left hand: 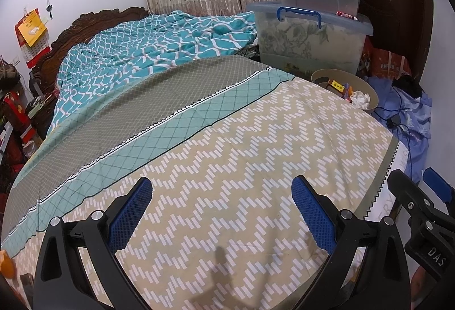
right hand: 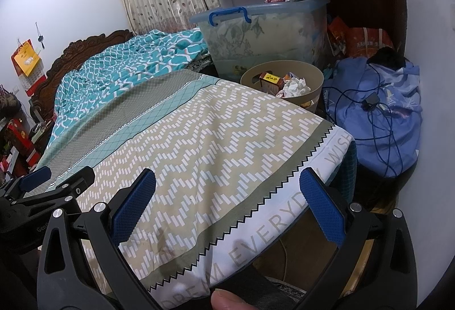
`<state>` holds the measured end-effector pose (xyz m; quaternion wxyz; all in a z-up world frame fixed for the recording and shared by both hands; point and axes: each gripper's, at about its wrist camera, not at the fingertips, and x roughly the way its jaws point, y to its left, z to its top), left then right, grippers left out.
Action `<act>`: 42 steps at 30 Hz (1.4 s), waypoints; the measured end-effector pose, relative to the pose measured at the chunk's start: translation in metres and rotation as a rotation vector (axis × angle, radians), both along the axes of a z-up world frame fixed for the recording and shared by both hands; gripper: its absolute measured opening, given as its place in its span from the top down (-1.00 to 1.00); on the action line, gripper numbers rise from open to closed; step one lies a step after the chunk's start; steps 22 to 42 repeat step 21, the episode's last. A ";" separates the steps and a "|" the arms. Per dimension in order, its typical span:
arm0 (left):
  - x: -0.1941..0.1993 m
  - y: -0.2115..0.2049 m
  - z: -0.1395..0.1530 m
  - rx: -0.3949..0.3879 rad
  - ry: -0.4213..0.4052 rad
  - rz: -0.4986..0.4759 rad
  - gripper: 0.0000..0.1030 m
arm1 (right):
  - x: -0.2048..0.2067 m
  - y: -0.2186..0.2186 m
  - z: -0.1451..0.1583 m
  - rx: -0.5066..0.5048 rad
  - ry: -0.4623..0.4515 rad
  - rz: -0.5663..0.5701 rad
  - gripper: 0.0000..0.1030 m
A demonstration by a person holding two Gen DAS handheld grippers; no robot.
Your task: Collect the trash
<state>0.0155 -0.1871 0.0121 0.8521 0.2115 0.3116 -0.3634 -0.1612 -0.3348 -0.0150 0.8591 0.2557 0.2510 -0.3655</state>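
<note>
A tan round trash bin (left hand: 371, 106) (right hand: 310, 82) stands past the bed's far right corner, holding crumpled white paper (right hand: 295, 86) and a small orange box (right hand: 270, 81). My left gripper (left hand: 221, 196) hovers open over the beige zigzag bedsheet (left hand: 227, 153), nothing between its blue pads. My right gripper (right hand: 227, 190) is open too, above the bed's near corner, where the sheet (right hand: 199, 139) has printed letters. The right gripper shows at the right edge of the left wrist view, and the left gripper at the left edge of the right wrist view. No loose trash shows on the sheet.
A teal patterned quilt (left hand: 148, 48) is bunched at the headboard. Two stacked clear storage boxes (left hand: 312, 34) (right hand: 264, 34) stand behind the bin. A blue bundle with a cable and charger (right hand: 375, 111) lies right of the bed. Clutter lines the left side. A fingertip (right hand: 227, 301) shows at the bottom.
</note>
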 end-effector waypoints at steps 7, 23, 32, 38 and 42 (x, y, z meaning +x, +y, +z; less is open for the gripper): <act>0.003 0.001 0.000 -0.014 -0.002 -0.004 -0.83 | 0.001 -0.001 0.000 0.002 0.001 0.000 -0.94; 0.006 0.001 0.004 -0.001 -0.005 -0.015 -0.84 | 0.002 0.002 -0.003 0.005 0.004 0.002 -0.94; 0.006 0.001 0.004 -0.001 -0.005 -0.015 -0.84 | 0.002 0.002 -0.003 0.005 0.004 0.002 -0.94; 0.006 0.001 0.004 -0.001 -0.005 -0.015 -0.84 | 0.002 0.002 -0.003 0.005 0.004 0.002 -0.94; 0.006 0.001 0.004 -0.001 -0.005 -0.015 -0.84 | 0.002 0.002 -0.003 0.005 0.004 0.002 -0.94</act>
